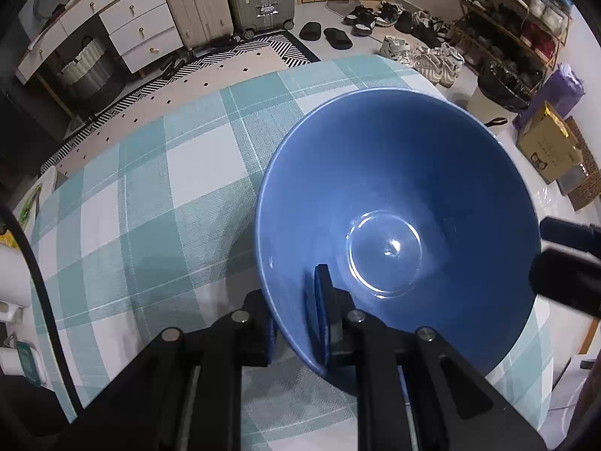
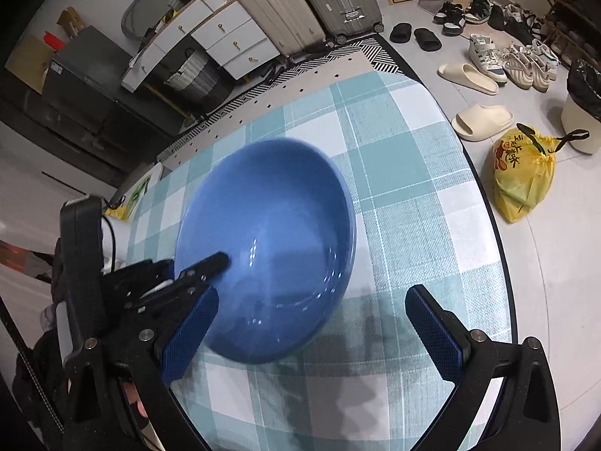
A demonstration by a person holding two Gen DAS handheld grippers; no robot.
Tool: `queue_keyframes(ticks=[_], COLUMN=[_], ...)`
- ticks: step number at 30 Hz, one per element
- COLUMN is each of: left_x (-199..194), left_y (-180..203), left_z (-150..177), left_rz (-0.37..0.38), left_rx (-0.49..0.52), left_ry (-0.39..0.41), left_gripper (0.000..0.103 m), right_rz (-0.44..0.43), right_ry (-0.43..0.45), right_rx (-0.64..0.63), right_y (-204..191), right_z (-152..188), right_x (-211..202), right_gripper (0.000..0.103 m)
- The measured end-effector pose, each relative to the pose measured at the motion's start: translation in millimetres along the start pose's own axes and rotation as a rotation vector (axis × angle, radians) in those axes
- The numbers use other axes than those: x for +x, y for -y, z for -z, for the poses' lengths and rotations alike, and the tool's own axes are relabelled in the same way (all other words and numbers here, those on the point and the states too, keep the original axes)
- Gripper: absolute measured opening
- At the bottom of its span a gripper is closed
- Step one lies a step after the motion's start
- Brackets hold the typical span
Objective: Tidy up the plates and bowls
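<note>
Here, left hand-held gripper (image 1: 296, 323) pinching blue bowl (image 1: 398, 203) rim, right hand-held gripper (image 2: 311, 334) spread.

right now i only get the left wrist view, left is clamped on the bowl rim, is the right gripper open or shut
observer: Open. The right gripper has its jaws spread wide and neither pad presses on anything.
operator: where is it next to the bowl
observer: One pad sits right at the near rim of the bowl; I cannot tell if it touches. The other is off over the bare cloth.
operator: anything on the floor that side
observer: A yellow bag lies on the floor past the cloth's edge.
</note>
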State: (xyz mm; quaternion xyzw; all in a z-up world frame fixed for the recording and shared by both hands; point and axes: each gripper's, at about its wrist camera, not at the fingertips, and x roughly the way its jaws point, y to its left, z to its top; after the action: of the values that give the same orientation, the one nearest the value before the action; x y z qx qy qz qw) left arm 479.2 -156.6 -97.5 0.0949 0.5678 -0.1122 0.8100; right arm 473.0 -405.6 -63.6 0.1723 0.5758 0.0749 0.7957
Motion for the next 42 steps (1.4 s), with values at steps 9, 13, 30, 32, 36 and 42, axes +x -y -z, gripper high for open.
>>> queue_keyframes(ticks=[9, 13, 30, 32, 36, 42], left_x=[-1.0, -1.5, -5.7, -5.6, -8.8, -17.7], left_y=[0.8, 0.4, -1.9, -2.3, -3.5, -1.2], left_z=[5.0, 6.7, 16.8, 17.8, 20.0, 26.8], left_rz=[-0.01, -0.008, 0.005, 0.014, 0.04, 0.04], left_rx=[0.028, 0.029, 0.011, 0.007, 0.002, 0.011], left_ry=[-0.02, -0.029, -0.051, -0.058, -0.057, -0.061], left_gripper=[0.015, 0.015, 0.015, 0.015, 0.016, 0.016], right_rz=[0.098, 0.082, 0.126, 0.121, 0.111, 0.114], right_ry=[-0.048, -0.08, -0.123, -0.125, -0.118, -0.127], right_rx=[-0.003, 0.002, -0.005, 0.004, 0.007, 0.003], right_y=[1.4, 3.0, -3.6, -1.6, -0.3, -3.0], right_z=[-8.4, -7.8, 3.1, 3.3, 3.2, 8.5], right_x=[17.5, 23.9, 36.4, 35.7, 29.6, 26.4], right_gripper=[0.099, 0.074, 0.013, 0.012, 0.012, 0.011])
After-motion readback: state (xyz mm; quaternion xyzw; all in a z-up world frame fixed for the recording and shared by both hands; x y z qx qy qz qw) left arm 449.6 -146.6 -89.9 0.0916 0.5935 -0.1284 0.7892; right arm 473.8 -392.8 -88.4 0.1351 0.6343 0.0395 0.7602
